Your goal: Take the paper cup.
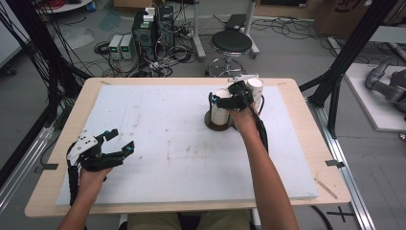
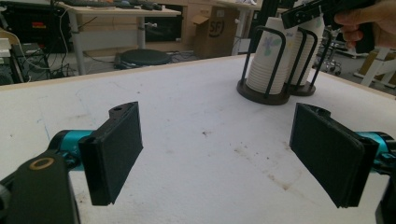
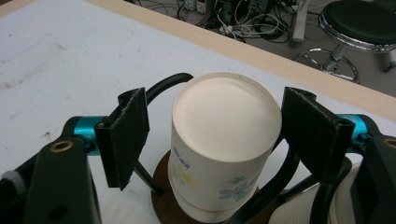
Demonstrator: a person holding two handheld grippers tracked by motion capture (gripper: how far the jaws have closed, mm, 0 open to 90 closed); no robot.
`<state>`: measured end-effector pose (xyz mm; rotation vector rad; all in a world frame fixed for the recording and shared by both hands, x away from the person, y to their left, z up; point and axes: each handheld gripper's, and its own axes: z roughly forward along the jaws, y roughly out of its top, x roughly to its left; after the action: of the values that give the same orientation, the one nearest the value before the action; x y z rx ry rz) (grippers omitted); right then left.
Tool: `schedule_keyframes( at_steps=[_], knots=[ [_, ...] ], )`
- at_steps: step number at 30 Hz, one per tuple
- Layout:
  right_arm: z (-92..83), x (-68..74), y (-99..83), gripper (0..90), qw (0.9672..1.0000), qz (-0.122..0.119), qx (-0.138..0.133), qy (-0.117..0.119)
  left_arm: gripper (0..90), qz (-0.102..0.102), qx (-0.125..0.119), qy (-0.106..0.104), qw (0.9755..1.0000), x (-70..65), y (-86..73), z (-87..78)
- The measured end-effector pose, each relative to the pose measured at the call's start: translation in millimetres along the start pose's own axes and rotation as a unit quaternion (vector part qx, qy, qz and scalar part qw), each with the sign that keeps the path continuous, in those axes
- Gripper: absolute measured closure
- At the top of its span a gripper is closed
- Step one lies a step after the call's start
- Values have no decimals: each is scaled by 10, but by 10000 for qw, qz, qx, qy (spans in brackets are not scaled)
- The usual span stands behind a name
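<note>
The right gripper (image 1: 229, 98) is held over the cup holder (image 1: 218, 122), its jaws spread wide on either side of the nearer cup stack (image 3: 224, 149) and touching nothing; in the right gripper view the two black pads stand clear of the paper wall, and the upturned base of the top cup sits between them. The left gripper (image 1: 118, 142) hangs just above the white mat (image 1: 167, 139), well apart from the holder, its jaws likewise parted with nothing between them.

The holder is a dark round base with black wire loops, standing toward the far edge of the mat. A second cup stack (image 1: 255, 88) stands just beside the first, on the side away from the left gripper. The cups are white with a small flower print.

The mat is a white foam sheet, scuffed and flecked with brownish stains between the holder and the person. It covers most of a pale wooden table (image 1: 297, 96), whose edge shows all round. Beyond the holder, on a grey floor, stand a black round stool (image 1: 231, 44), a computer tower (image 1: 146, 31) and a tangle of cables (image 1: 170, 57). Black frame posts (image 1: 347, 52) rise at both sides of the table
</note>
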<state>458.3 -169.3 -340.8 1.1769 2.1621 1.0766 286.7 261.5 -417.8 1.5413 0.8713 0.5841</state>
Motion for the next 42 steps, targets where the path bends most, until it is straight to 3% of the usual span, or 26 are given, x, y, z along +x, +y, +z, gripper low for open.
schedule_keyframes(
  at_steps=[4, 6, 25, 42],
  knots=[
    [8, -5, -2, 294, 10000, 9, 11, -13, 169, -4, -10, 13, 10000, 7, 0, -5],
    [3, -13, -3, 360, 10000, 50, 28, -44, 169, -9, -10, 14, 10000, 8, 0, -5],
    [-105, -28, 46, 381, 9999, 56, -111, -35, 169, -30, -14, 16, 10000, 9, -1, -3],
    [-655, 42, 414, 386, 9974, -243, -677, -47, 169, -52, -36, -9, 10000, 2, 3, -16]
  ],
)
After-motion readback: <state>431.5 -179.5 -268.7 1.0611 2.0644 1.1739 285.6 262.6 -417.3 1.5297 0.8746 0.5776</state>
